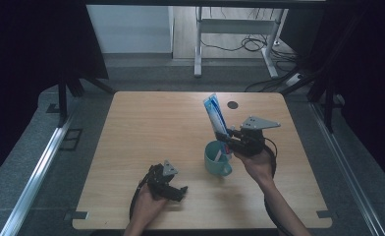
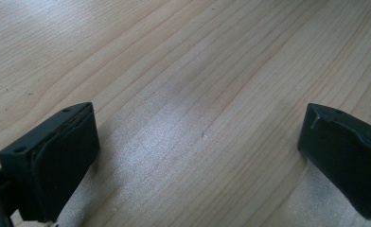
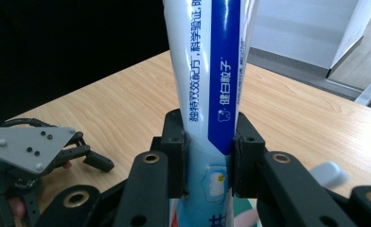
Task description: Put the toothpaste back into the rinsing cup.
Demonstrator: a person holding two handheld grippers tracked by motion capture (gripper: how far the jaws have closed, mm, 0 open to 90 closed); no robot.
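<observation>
A white-and-blue toothpaste tube [image 3: 212, 71] with printed characters stands tilted above the teal cup [image 1: 217, 158] near the table's [image 1: 146, 123] middle, its lower end seemingly just inside the cup's rim. The right gripper [image 3: 209, 156] is clamped on the tube's lower part. The left gripper [image 2: 198, 151], jaws spread wide and grasping nothing, rests low over bare wood.
</observation>
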